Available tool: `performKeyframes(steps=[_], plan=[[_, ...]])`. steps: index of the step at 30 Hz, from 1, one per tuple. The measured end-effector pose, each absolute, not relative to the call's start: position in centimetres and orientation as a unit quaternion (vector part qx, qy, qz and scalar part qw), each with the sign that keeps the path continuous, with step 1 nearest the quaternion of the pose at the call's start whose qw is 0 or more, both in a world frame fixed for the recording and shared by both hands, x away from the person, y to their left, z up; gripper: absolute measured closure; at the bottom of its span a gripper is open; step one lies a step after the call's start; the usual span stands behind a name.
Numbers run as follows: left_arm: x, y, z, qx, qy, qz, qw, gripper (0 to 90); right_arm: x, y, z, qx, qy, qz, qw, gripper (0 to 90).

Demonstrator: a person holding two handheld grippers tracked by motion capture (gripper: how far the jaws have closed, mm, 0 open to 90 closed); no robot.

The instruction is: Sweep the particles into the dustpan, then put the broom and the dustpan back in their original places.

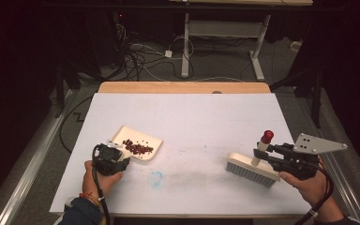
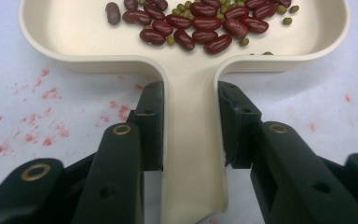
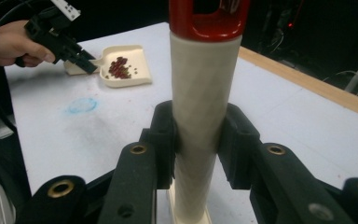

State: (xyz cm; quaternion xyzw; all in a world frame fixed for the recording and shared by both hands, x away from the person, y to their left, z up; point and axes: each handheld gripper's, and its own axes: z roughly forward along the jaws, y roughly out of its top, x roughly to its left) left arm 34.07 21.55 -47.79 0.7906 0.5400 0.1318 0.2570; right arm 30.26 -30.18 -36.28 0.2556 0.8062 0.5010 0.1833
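Left gripper is clamped on the handle of the cream dustpan, which is rested flat on the white table at left; red beans are held in its tray. Right gripper is closed around the upright brush handle, bristles down on the table's right side.

From the high view we look forward and down over the whole tabletop. Each gripper view sits close behind its own jaws. High and right gripper views share the dustpan.
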Motion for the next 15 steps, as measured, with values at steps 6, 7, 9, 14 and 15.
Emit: performKeyframes(steps=[6, 7, 9, 14, 15], plan=[[35.2, 20.5, -48.0, 0.776, 0.557, 0.141, 0.260, 63.6, 31.6, -30.0, -36.2, 0.261, 0.808, 0.499, 0.171, 69.6], [35.3, 20.4, -48.1, 0.774, 0.558, 0.142, 0.263, 63.5, 31.9, -29.9, -36.2, 0.263, 0.809, 0.498, 0.172, 69.5], [35.5, 20.1, -48.2, 0.769, 0.564, 0.143, 0.265, 62.7, 32.6, -29.7, -36.2, 0.267, 0.809, 0.493, 0.174, 69.5], [34.6, 19.5, -48.0, 0.768, 0.563, 0.119, 0.282, 55.6, 34.9, -29.1, -36.2, 0.293, 0.806, 0.483, 0.177, 68.1], [34.3, 19.4, -47.9, 0.770, 0.559, 0.117, 0.284, 54.3, 35.4, -29.0, -36.2, 0.299, 0.806, 0.478, 0.182, 67.6]])
